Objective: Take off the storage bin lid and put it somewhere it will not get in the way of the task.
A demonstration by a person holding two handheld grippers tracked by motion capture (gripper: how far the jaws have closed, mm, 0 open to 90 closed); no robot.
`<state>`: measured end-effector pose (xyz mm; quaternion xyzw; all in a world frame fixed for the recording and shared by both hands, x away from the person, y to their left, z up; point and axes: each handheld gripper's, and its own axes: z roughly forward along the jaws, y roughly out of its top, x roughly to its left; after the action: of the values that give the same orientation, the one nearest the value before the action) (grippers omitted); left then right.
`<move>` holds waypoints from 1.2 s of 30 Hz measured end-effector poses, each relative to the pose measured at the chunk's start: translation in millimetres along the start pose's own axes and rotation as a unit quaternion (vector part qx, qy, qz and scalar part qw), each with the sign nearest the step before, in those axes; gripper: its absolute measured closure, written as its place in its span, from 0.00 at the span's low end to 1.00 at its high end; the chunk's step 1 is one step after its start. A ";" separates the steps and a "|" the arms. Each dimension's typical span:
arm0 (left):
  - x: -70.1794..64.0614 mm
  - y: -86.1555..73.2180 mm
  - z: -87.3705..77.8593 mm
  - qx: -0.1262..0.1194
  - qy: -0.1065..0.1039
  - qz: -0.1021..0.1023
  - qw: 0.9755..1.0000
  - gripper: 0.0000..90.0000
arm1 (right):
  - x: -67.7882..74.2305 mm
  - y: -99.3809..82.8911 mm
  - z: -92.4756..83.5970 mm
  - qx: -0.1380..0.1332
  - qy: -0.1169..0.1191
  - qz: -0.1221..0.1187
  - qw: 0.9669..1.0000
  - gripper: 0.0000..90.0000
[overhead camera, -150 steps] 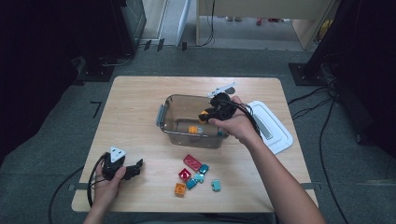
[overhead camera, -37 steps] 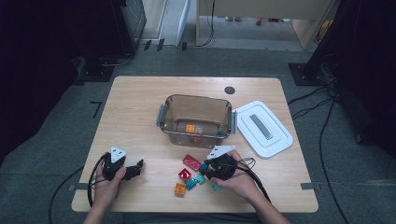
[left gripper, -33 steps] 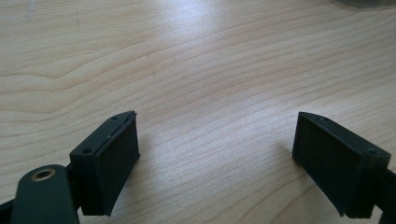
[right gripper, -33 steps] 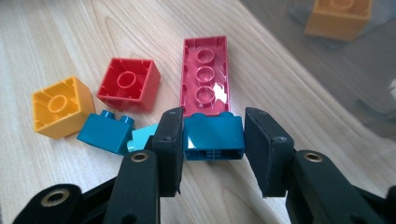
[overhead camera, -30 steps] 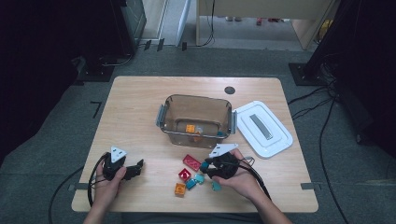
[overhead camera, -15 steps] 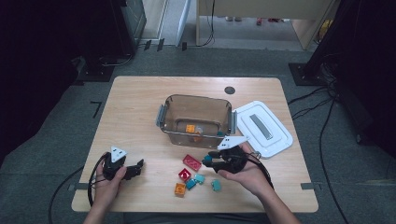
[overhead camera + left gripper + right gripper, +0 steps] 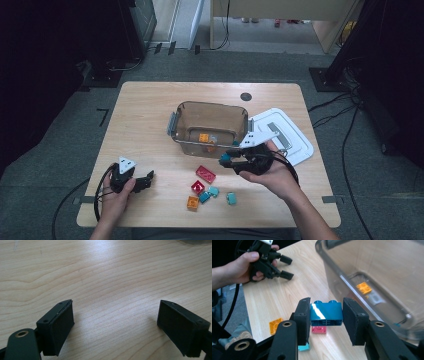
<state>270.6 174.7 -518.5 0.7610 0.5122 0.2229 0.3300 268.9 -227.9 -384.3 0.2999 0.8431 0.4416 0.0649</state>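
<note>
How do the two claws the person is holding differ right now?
The right claw is clamped on a blue brick; the left claw has nothing between its widely parted jaws. The right claw hangs above the table beside the clear bin; the left claw sits low over bare wood near the table's front corner. Both have black padded jaws and are hand-held.
</note>
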 end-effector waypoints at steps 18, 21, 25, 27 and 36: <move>0.0 -0.3 -0.1 -0.001 0.001 0.000 1.000 0.15 | -34.1 60.6 -15.7 -0.031 -0.021 0.007 0.999 0.67; 0.0 -0.3 -0.1 -0.001 0.001 0.000 1.000 0.15 | -44.1 66.6 -12.1 -0.033 -0.028 0.016 0.999 0.67; 0.0 -0.4 -0.2 -0.002 0.000 0.000 1.000 0.15 | -56.0 71.5 -7.3 -0.032 -0.035 0.027 0.998 0.67; 0.1 -0.4 -0.2 -0.001 0.000 0.000 1.000 0.15 | -60.9 72.8 -4.4 -0.030 -0.038 0.032 0.998 0.67; 0.1 -0.5 -0.3 -0.001 0.000 0.000 1.000 0.15 | -76.8 76.8 15.9 -0.009 -0.054 0.047 0.997 0.67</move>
<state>270.1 175.0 -518.7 0.7606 0.5117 0.2239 0.3309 371.6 -226.9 -345.5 0.3625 0.8192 0.4348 0.0921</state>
